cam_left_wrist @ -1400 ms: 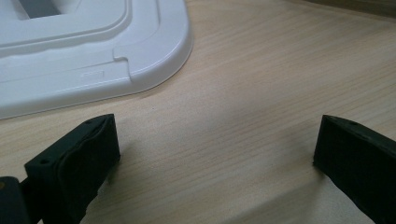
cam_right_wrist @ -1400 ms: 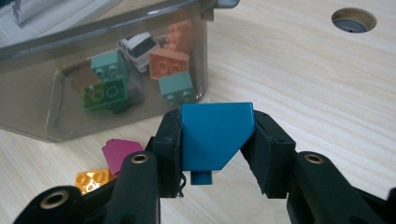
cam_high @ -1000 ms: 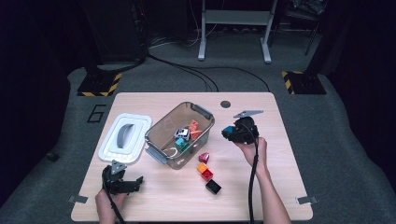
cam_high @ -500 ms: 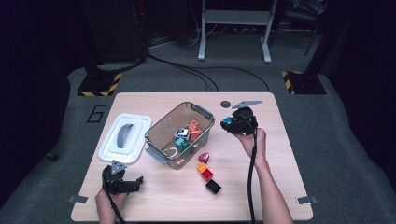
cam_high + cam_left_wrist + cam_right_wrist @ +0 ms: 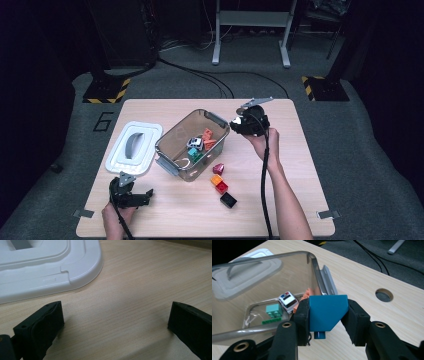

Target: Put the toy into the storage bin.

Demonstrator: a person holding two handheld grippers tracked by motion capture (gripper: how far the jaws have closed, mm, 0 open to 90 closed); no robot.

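A blue block [image 5: 327,312] with a slanted face is clamped between the jaws of my right gripper [image 5: 327,308], which is shut on it. In the high view my right gripper [image 5: 237,123] hovers at the right end of the clear plastic bin [image 5: 170,162]. Inside the bin [image 5: 312,262] lie a toy police car [image 5: 288,300], a green brick [image 5: 274,310] and an orange piece [image 5: 308,293]. My left gripper [image 5: 139,196] rests open on the table at the front left, with bare wood between its jaws [image 5: 115,320]. The white lid [image 5: 50,267] lies just beyond it.
The white lid [image 5: 134,147] lies left of the bin. In front of the bin sit a dark red block [image 5: 218,168], an orange block [image 5: 216,179], a red block [image 5: 222,187] and a black block [image 5: 228,200]. A round hole [image 5: 384,294] pierces the tabletop at the far edge.
My right gripper has carried the blue block away from the person and slightly left, up to the bin's right end. The left gripper has stayed where it was.
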